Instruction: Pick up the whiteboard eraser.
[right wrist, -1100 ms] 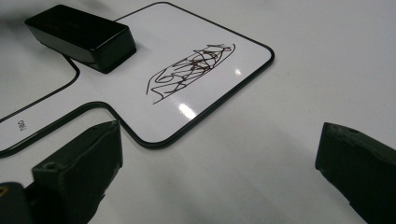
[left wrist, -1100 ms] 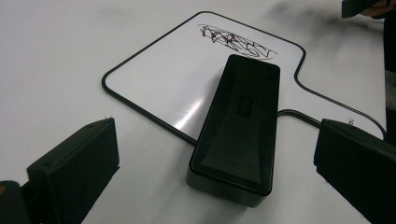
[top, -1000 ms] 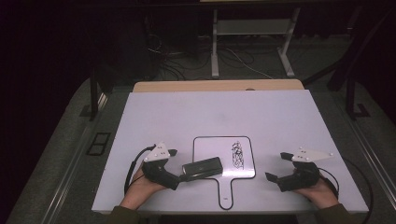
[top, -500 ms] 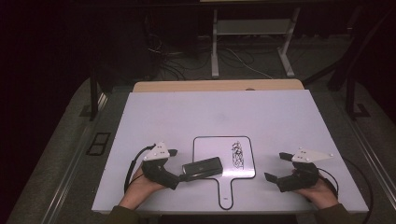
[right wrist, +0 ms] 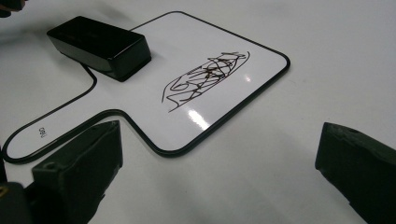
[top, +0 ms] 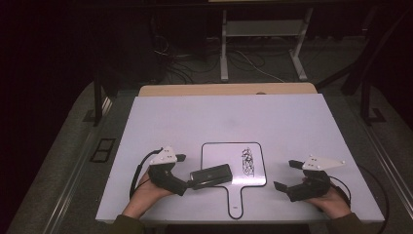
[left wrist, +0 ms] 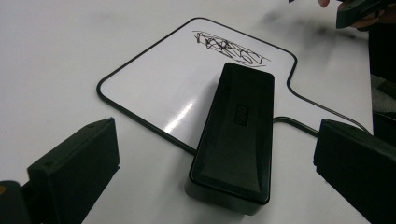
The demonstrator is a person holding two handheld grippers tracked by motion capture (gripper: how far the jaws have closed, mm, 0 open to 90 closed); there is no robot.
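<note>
Eraser lying between spread left jaws

Eraser [top: 210,176], a black block, lies in the lower centre of the high view, across the lower left edge of the paddle-shaped whiteboard [top: 221,156]. Left gripper [top: 181,173] sits just to its left, jaws spread wide; in the left gripper view the eraser [left wrist: 236,135] lies between them, touching neither. Black scribble [top: 248,161] marks the board's right half. Right gripper [top: 284,175] rests at lower right, well apart from the eraser, jaws spread with nothing between.
</note>
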